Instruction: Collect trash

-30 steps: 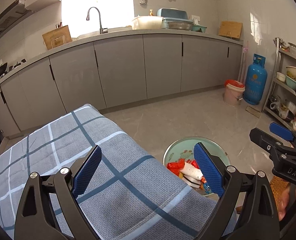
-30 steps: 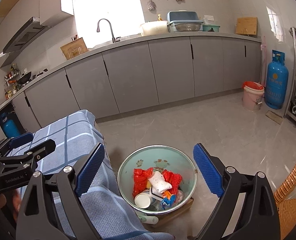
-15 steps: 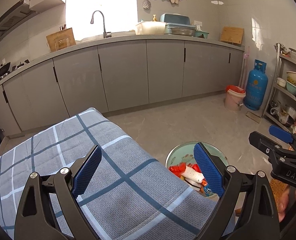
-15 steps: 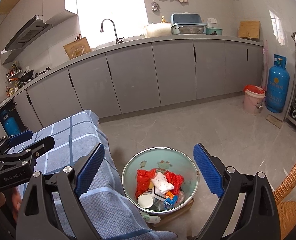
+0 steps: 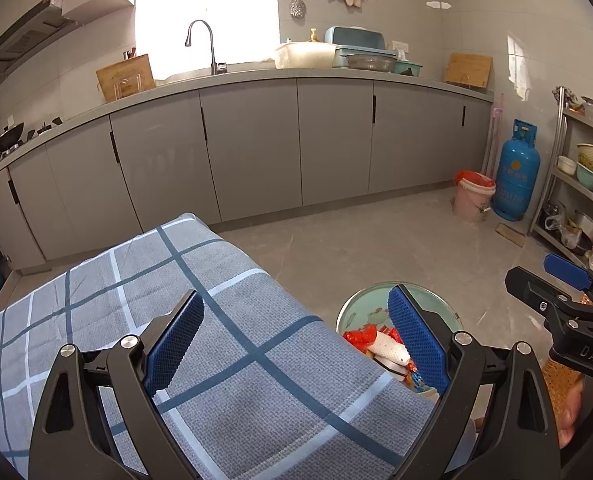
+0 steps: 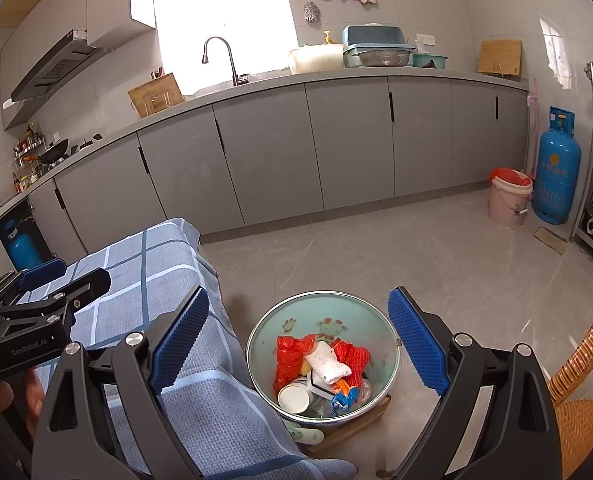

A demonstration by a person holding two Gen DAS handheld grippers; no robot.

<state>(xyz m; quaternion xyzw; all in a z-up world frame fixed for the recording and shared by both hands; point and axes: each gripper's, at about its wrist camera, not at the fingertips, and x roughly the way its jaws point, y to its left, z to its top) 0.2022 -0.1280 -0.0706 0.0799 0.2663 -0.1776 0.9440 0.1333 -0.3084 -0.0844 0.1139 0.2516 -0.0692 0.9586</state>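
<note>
One bin (image 6: 380, 320), two gas cylinders (image 6: 554, 172)

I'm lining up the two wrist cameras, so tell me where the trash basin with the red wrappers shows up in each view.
Left wrist: the trash basin sits lower right, partly hidden behind the checked cloth and the left gripper.
Right wrist: it sits lower centre, fully visible between the right gripper fingers.
Shared landmark: the blue gas cylinder.
</note>
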